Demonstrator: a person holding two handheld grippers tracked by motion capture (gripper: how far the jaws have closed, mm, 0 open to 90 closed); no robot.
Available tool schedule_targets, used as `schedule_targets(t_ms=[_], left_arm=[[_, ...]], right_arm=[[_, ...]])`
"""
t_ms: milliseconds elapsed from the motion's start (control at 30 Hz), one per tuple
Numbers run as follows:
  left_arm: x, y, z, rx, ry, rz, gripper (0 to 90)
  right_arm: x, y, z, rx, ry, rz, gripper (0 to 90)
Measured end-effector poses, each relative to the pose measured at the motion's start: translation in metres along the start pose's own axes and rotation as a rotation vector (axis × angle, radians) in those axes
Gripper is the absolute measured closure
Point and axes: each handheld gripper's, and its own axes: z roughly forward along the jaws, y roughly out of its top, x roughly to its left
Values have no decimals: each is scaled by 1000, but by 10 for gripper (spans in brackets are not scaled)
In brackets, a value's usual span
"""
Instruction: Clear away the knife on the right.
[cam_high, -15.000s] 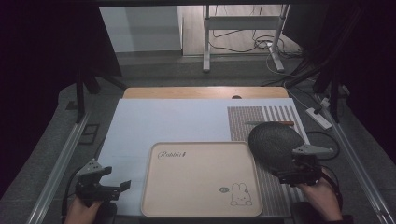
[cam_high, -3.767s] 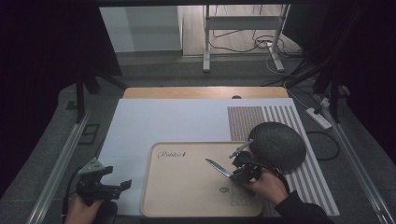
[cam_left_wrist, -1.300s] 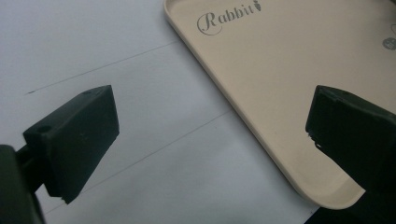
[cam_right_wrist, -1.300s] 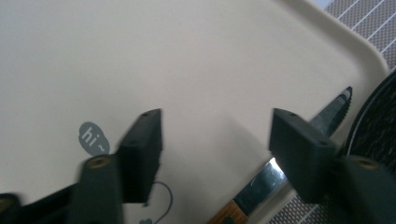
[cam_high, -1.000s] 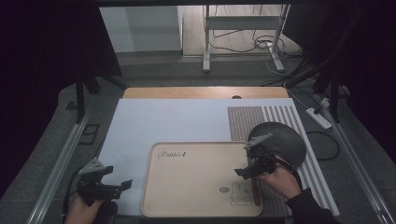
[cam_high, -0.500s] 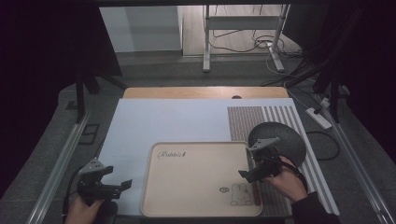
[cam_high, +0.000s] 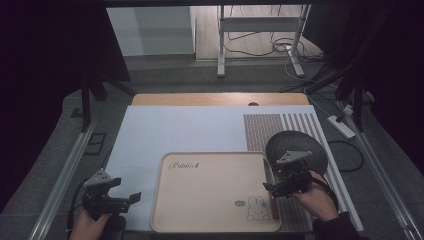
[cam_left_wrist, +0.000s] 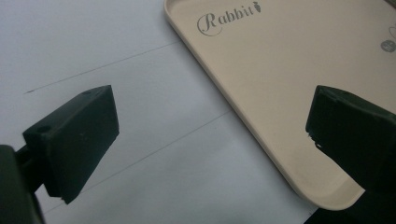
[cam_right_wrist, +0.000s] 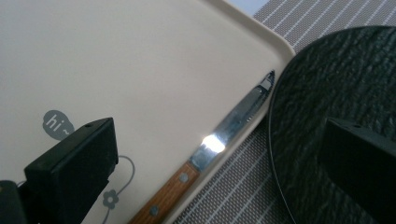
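A knife with a wooden handle (cam_right_wrist: 168, 193) and a steel blade lies along the right rim of the beige "Rabbit" tray (cam_right_wrist: 140, 56), its tip beside the black textured plate (cam_right_wrist: 336, 107). In the high view the knife (cam_high: 273, 205) rests on the tray (cam_high: 210, 200), just left of my right gripper (cam_high: 272, 177). My right gripper (cam_right_wrist: 215, 140) hovers over the knife; its jaws have just been opening, stand wide and grip nothing. My left gripper (cam_high: 126, 190) rests open at the table's front left. In the left gripper view the left gripper (cam_left_wrist: 210, 116) is empty above the tray's corner (cam_left_wrist: 289, 70).
The black plate (cam_high: 296, 150) sits on a striped placemat (cam_high: 280, 125) at the right of the white table cover (cam_high: 175, 130). A power strip (cam_high: 341, 125) and cables lie off the table's right side. A metal rail (cam_high: 70, 170) runs along the left.
My right gripper has drawn back to the right, toward the plate, with its jaws a little wider. The knife stays on the tray's right rim. The left gripper has not moved.
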Motion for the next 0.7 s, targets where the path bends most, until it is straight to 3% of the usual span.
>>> schedule_targets(t_ms=[700], left_arm=[[0,0,0,0,0,-9,25]], right_arm=[[-9,-34,-29,-64,-28,126,0]])
